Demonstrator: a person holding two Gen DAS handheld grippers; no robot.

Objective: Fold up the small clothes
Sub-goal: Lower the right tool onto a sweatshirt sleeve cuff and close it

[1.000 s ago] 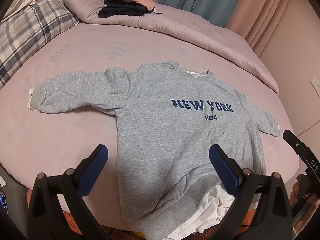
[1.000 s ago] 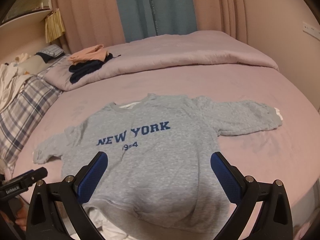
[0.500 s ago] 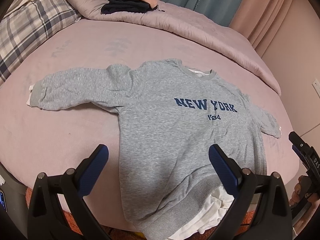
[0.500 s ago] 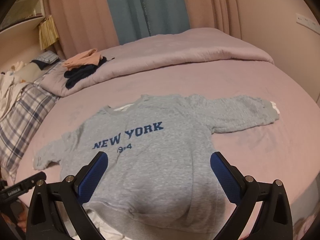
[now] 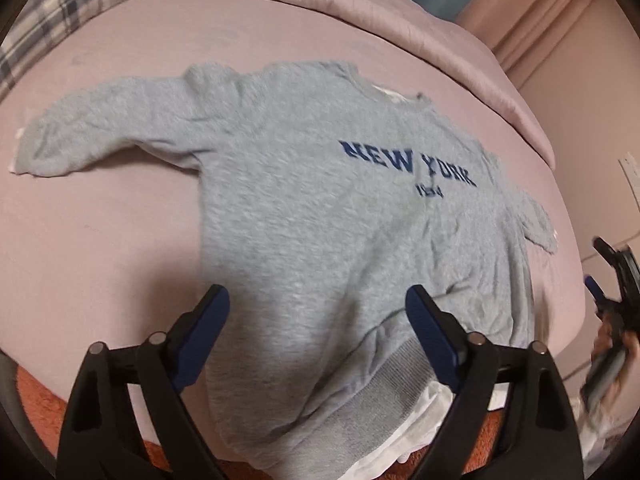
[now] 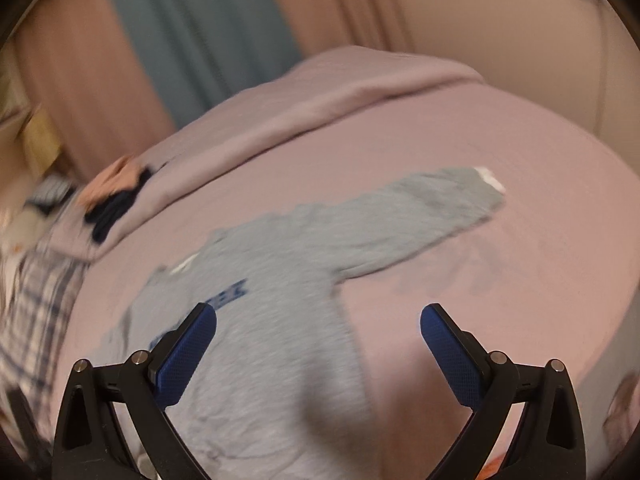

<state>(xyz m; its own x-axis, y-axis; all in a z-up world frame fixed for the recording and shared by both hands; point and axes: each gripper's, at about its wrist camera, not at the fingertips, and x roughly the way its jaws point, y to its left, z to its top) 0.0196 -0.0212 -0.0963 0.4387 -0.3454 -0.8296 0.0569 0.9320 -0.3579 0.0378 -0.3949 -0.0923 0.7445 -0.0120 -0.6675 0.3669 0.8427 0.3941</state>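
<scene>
Left wrist view, left to right: a plaid pillow [image 5: 60,4] is seen at the far left edge, woven check in grey and blue. The bed [image 5: 100,240] is covered in a smooth mauve sheet, with a puffy quilted duvet [image 5: 400,12] bunched along its far side. A grey sweatshirt [image 5: 320,220] is laid flat, front up, on the sheet; fleecy heathered knit, ribbed hem hanging over the near edge of the bed, navy block lettering "NEW YORK" [image 5: 408,162] printed on the chest. One sleeve is stretched out to the left, a white cuff edge showing at its end. A white garment [image 5: 416,436] is seen under the hem. The left gripper [image 5: 316,328] is held above the lower body of the sweatshirt; its jaws have just been closing a little, yet are spread wide, the blue textured pads touching nothing. Orange fuzzy carpet [image 5: 40,400] shows below the bed. The right gripper [image 5: 616,280] is glimpsed, blurred, at the far right.

Right wrist view, heavily blurred: dark and peach folded clothes [image 6: 116,196] are stacked on the duvet at left. A teal curtain [image 6: 192,40] hangs behind, flanked by pink drapes. The right gripper's jaws are released and spread wide, nothing between them, above the sweatshirt's side and bare sheet.
</scene>
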